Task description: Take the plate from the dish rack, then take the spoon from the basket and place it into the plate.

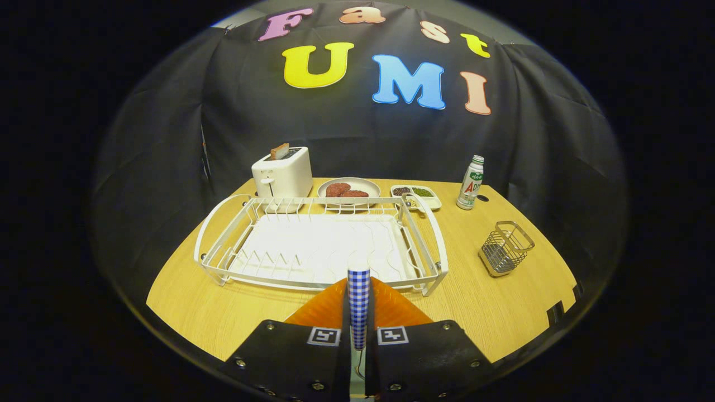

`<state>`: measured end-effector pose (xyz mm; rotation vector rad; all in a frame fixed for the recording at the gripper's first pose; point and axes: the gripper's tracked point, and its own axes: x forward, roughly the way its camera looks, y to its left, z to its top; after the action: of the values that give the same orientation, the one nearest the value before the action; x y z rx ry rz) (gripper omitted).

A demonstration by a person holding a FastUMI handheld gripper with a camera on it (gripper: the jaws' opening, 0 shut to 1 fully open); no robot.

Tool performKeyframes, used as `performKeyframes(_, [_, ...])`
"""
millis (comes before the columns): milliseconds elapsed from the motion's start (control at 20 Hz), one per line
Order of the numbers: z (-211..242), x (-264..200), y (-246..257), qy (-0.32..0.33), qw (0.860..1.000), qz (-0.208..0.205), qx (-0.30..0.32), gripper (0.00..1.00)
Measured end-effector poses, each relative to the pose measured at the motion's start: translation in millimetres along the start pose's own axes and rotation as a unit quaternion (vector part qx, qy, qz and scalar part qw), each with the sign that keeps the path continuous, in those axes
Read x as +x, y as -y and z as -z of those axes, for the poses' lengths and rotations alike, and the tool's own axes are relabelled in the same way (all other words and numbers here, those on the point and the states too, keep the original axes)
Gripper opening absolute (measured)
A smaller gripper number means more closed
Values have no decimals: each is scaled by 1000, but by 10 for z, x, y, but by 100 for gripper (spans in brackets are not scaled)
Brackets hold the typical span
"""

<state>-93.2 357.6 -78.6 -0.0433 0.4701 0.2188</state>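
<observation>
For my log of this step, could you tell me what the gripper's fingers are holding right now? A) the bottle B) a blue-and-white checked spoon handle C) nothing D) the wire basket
B: the gripper is shut on the checked spoon handle, over the orange plate.

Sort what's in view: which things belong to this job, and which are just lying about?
Job: checked-handled spoon, clamped between the fingers of the gripper; orange plate beneath it; dish rack; wire basket.
Lying about: toaster; grey plate of patties; small divided tray; bottle.
</observation>
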Motion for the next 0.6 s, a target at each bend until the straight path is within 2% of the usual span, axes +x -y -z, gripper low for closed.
performKeyframes(100, [-14,18,13,0,1000,0,-5,10])
performKeyframes(150, [-31,22,23,0,1000,0,-4,15])
performKeyframes(250, [-53,58,43,0,1000,1,2,16])
performKeyframes(600, [-243,97,110,11,1000,2,13,16])
